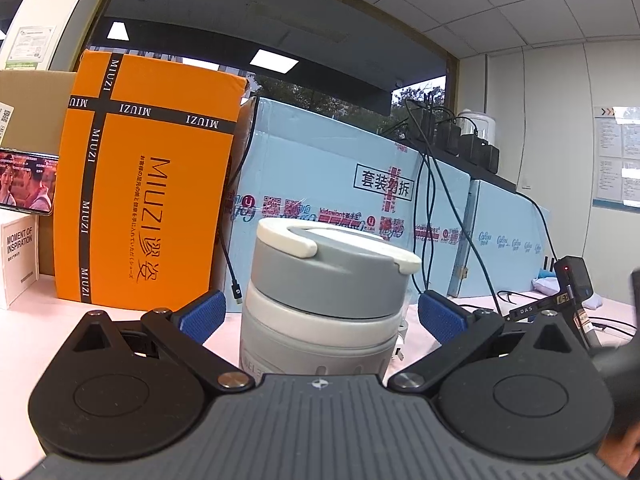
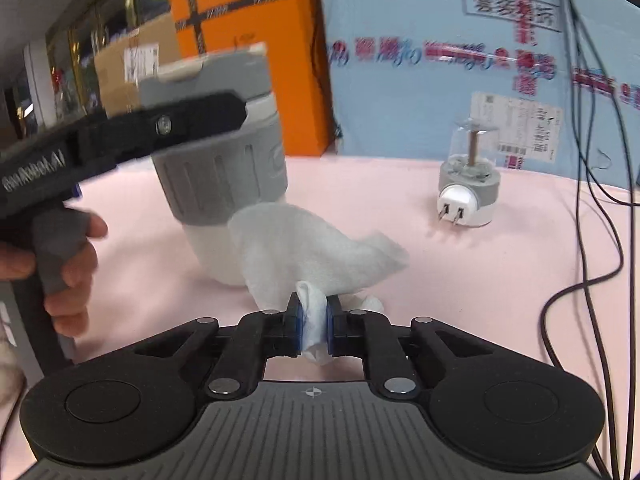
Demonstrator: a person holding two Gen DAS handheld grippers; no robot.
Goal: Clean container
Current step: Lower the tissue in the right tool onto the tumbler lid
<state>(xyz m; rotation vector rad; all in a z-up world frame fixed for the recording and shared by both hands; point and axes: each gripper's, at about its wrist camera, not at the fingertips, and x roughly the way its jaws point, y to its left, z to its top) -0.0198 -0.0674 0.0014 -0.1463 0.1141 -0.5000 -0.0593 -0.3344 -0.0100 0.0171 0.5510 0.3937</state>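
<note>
A grey and white lidded container [image 1: 320,300] stands on the pink table, seen close up in the left wrist view. My left gripper [image 1: 322,316] straddles it with the jaws wide, and a narrow gap shows between each blue pad and the container wall. In the right wrist view the container [image 2: 220,152] is at the left, with one black left finger [image 2: 180,120] lying across its upper part. My right gripper [image 2: 313,324] is shut on a corner of a white cloth [image 2: 312,248]. The cloth spreads over the table up to the container's base.
An orange box [image 1: 148,184] and a light blue box [image 1: 340,184] stand behind the container. A phone [image 1: 24,180] leans at the left. A grey and white plug adapter [image 2: 468,196] sits on the table at the right, with black cables [image 2: 592,200] beyond. A person's hand [image 2: 68,264] holds the left handle.
</note>
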